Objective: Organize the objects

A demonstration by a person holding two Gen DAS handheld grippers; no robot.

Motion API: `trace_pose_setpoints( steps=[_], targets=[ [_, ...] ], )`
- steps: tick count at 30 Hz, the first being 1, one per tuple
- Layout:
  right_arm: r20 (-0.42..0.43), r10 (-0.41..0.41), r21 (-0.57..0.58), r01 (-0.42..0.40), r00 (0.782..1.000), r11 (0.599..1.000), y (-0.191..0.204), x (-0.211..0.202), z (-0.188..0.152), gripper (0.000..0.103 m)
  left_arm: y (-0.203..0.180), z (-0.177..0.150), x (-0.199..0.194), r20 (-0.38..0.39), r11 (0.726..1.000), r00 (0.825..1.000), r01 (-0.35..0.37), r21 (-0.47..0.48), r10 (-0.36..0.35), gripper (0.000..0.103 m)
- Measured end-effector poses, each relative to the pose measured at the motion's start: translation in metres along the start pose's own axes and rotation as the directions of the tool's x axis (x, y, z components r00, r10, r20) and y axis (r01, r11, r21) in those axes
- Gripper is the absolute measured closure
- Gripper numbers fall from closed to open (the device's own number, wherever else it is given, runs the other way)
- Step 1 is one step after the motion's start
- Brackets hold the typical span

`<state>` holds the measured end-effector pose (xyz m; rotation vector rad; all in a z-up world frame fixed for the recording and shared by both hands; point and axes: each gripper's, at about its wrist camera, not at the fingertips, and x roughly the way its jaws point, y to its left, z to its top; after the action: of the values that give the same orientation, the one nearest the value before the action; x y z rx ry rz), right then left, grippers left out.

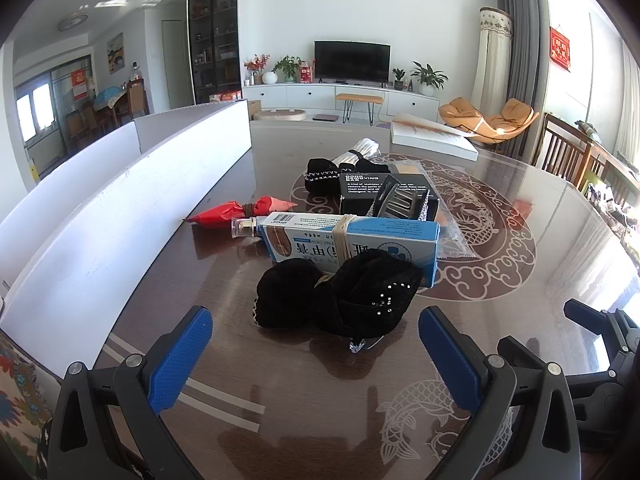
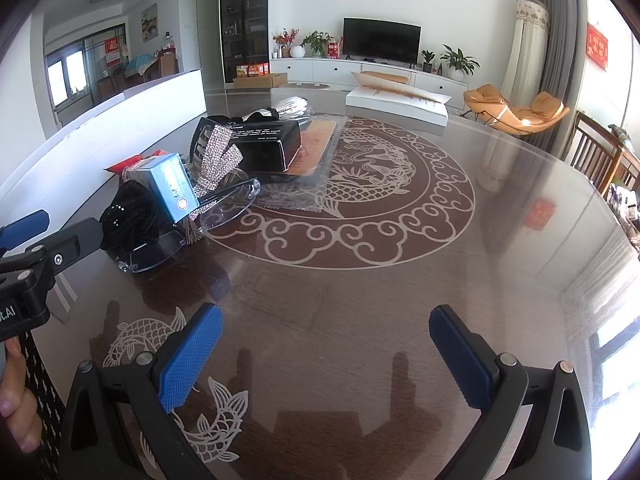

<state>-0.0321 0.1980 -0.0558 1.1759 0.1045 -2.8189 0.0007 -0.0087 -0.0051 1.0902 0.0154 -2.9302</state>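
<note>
You stand at a dark glass-topped table (image 1: 320, 400) with a pale dragon medallion in a bright living room, a television (image 1: 352, 60) at twelve o'clock on the far wall. Along the table's left edge, from nine to eleven o'clock, runs a white board (image 1: 120, 216). Your left gripper (image 1: 316, 354) hangs spread wide, its blue pads (image 1: 182, 360) gripping nothing. Just ahead at twelve o'clock lies a black beaded pouch (image 1: 340, 300), resting on clear glasses (image 2: 228, 204). Behind it, touching, sits a blue box (image 1: 352, 246) bound with a rubber band; a red wrapped bundle (image 1: 240, 210) lies at its eleven o'clock. Further back are a rhinestone hair claw (image 1: 400, 202), a black box (image 1: 372, 190), another black pouch (image 1: 324, 174) and a flat white box (image 1: 432, 138) at one o'clock. Your right gripper (image 2: 324, 354) is likewise wide apart with nothing in it, over bare glass, the pile at its ten o'clock, well apart
</note>
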Motion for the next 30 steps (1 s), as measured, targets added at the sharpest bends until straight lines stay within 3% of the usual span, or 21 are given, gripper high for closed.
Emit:
trace_pose_setpoints(
  steps=[8, 16, 21, 24, 27, 30],
  targets=[
    [-0.002, 0.0, 0.001, 0.0, 1.0, 1.0, 0.001, 0.0, 0.0, 0.0, 0.0, 0.0, 0.001, -0.013, 1.0, 1.0, 0.005, 0.005, -0.005, 0.0],
    [-0.015, 0.013, 0.027, -0.012, 1.0, 1.0, -0.005, 0.003, 0.001, 0.0, 0.022, -0.001, 0.016, -0.128, 0.999, 0.991, 0.035, -0.03, -0.039, 0.0],
    [-0.041, 0.031, 0.05, -0.029, 0.999, 0.998, -0.009, 0.008, 0.004, 0.0, 0.047, -0.003, 0.02, -0.156, 0.998, 0.988, 0.005, -0.062, -0.015, 0.0],
    [-0.036, 0.077, 0.044, -0.075, 0.996, 0.996, -0.005, 0.009, 0.018, 0.0, 0.059, -0.003, 0.02, -0.168, 0.997, 0.986, -0.008, -0.08, -0.005, 0.0],
    [0.0, 0.157, -0.041, -0.157, 0.988, 0.987, 0.011, 0.004, 0.049, 0.0, 0.069, -0.005, 0.02, -0.176, 0.995, 0.984, -0.012, -0.096, -0.006, 0.0],
    [-0.022, 0.287, -0.165, -0.286, 0.958, 0.944, 0.041, 0.005, 0.088, 0.0, 0.072, -0.006, 0.018, -0.162, 0.995, 0.986, 0.022, -0.1, -0.039, 0.0]
  ],
)
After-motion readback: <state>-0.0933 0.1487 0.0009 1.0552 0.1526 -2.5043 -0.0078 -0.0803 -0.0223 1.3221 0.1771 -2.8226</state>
